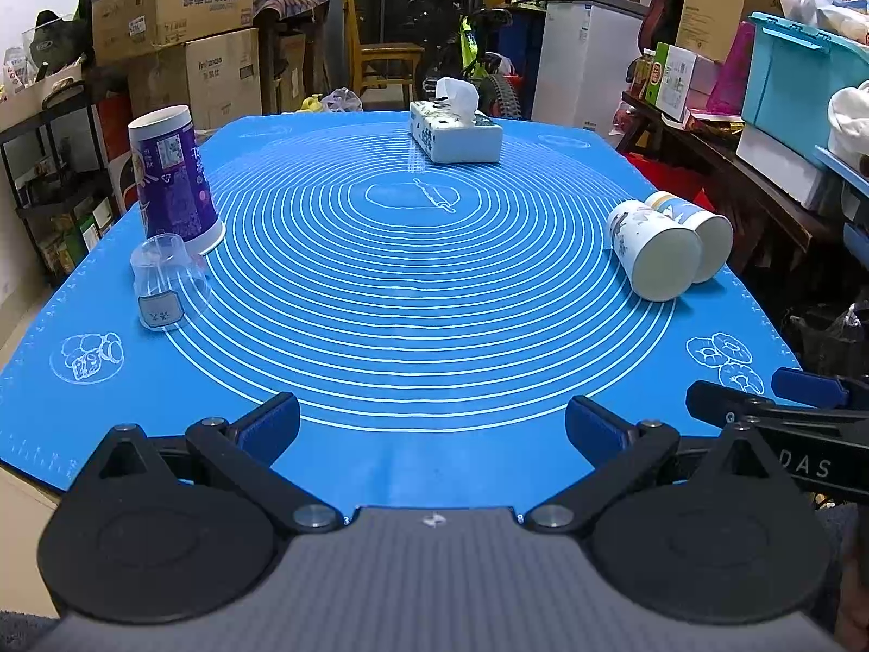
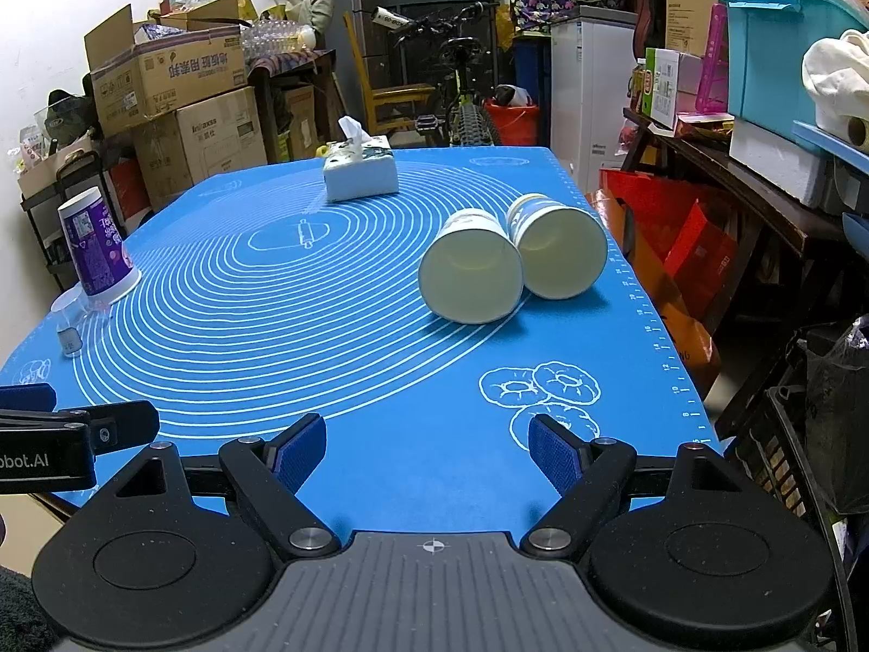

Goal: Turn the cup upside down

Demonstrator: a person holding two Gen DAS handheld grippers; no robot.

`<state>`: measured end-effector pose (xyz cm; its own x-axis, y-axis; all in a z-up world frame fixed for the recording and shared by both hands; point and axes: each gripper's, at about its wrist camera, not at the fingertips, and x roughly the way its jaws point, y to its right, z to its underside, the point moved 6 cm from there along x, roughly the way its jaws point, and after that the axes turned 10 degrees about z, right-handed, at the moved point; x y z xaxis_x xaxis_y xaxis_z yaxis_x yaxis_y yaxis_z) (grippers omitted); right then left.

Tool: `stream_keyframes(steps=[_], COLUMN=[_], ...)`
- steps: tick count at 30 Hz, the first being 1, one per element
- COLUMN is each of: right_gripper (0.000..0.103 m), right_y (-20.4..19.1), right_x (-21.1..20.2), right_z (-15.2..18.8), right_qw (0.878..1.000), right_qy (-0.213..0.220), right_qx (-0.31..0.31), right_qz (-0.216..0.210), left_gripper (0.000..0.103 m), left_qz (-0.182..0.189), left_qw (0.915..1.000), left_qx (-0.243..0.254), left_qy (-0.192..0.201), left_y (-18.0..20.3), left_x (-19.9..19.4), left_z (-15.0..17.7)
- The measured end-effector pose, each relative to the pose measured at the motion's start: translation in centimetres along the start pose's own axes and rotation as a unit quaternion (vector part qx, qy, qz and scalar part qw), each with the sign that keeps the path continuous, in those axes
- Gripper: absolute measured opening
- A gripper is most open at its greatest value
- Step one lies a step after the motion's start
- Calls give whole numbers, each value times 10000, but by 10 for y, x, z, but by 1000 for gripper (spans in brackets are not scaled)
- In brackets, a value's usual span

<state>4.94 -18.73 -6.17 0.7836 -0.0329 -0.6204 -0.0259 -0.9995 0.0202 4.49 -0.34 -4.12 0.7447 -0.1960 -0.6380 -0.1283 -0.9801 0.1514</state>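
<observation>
Cups at far left, the purple cup (image 1: pixel 174 179) and clear cup (image 1: pixel 168 282), already stand inverted, while two white cups (image 2: pixel 470 271) lie sideways at right, unflipped; left gripper (image 1: pixel 432 424) and right gripper (image 2: pixel 429 448) hover wide open, empty

The mat (image 1: pixel 434 462) on the table looks like smooth, slightly shiny silicone. The two tipped cups (image 2: pixel 471 277) look like matt paper, same with the purple cup (image 1: pixel 174 179). The small clear cup (image 1: pixel 168 282) is glossy see-through plastic. Each gripper (image 2: pixel 429 451) is matt black plastic with ribbed blue pads (image 2: pixel 554 453) and shiny metal pins.
</observation>
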Motion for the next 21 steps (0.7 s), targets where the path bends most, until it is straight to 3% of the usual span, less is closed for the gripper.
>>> stream_keyframes(steps=[21], right_gripper=[84], right_y=[1], right_x=[0], right_z=[0], right_qw=[10000], right_qy=[-3], right_qx=[0], right_qz=[4], left_gripper=[103], left_qz=[7], left_qw=[10000], left_qx=[-3], left_qy=[-19], left_y=[-1], left_x=[0], left_z=[0])
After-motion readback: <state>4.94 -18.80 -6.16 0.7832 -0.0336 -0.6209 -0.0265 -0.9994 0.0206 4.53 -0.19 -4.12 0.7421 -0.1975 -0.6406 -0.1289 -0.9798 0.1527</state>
